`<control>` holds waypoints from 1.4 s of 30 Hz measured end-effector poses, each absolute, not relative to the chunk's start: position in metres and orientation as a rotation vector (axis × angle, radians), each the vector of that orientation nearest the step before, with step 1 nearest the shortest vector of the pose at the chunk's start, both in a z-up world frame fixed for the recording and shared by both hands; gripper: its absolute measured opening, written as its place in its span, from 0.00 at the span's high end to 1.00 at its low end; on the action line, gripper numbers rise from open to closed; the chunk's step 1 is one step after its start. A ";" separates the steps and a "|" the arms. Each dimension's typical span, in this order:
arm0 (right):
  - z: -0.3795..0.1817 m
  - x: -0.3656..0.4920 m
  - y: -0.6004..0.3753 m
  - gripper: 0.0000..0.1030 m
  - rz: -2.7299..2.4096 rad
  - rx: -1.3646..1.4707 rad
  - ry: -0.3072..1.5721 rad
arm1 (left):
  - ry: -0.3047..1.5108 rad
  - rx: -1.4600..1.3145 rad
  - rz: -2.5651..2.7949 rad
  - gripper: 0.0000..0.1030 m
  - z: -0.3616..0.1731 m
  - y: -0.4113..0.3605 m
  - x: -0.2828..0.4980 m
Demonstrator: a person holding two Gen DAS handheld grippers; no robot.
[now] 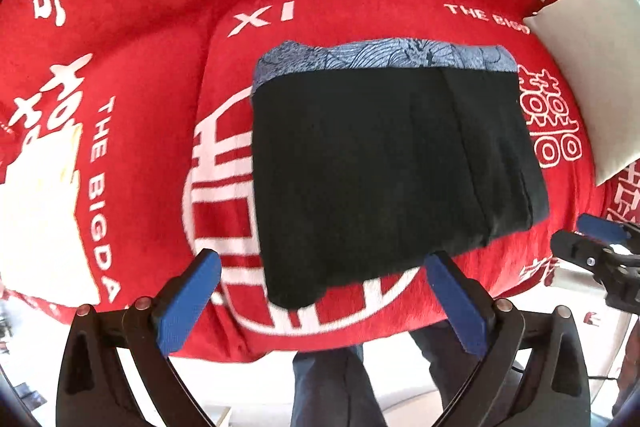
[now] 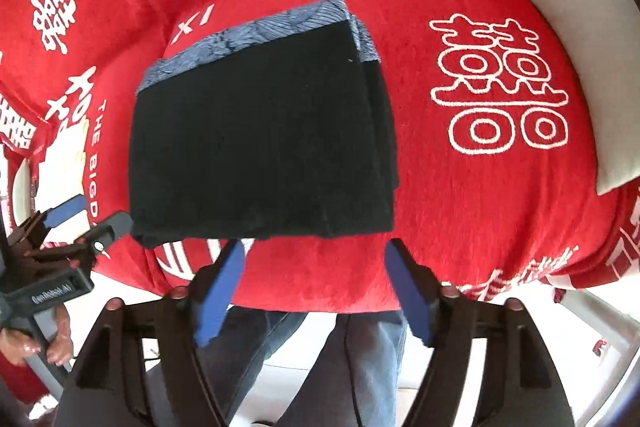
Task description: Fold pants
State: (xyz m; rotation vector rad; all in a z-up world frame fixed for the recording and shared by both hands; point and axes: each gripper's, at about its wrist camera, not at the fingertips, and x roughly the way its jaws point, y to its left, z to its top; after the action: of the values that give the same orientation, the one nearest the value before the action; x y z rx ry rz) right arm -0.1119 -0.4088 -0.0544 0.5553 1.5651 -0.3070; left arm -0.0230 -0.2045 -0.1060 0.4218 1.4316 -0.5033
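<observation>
Both sets of jaws stood wide apart and empty: your left gripper (image 1: 320,293) hung over the near edge of the pants (image 1: 384,163), your right gripper (image 2: 316,291) just short of that same edge. Soft and light, the pants would likely have sagged if lifted by one corner, so I judged the thick near fold the better hold. They lay as a compact black rectangle, several layers deep, on the red blanket (image 1: 132,83) of the bed, a blue patterned waistband (image 1: 384,57) showing along the far side.
</observation>
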 end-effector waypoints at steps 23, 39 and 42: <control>-0.013 -0.088 -0.379 0.00 -0.365 0.457 1.545 | 1.411 0.420 -0.438 0.00 -0.070 -0.195 -0.038; -0.016 -0.081 -0.376 0.00 -0.349 0.456 1.575 | 1.420 0.444 -0.446 0.00 -0.069 -0.201 -0.037; -0.017 -0.080 -0.376 0.00 -0.352 0.458 1.576 | 1.419 0.445 -0.445 0.00 -0.068 -0.202 -0.037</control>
State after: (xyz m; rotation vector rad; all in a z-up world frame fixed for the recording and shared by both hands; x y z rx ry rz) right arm -0.0803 -0.3756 -0.0165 0.4576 1.5758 -0.3522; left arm -0.0374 -0.2022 -0.0680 0.4450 1.4187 -0.4454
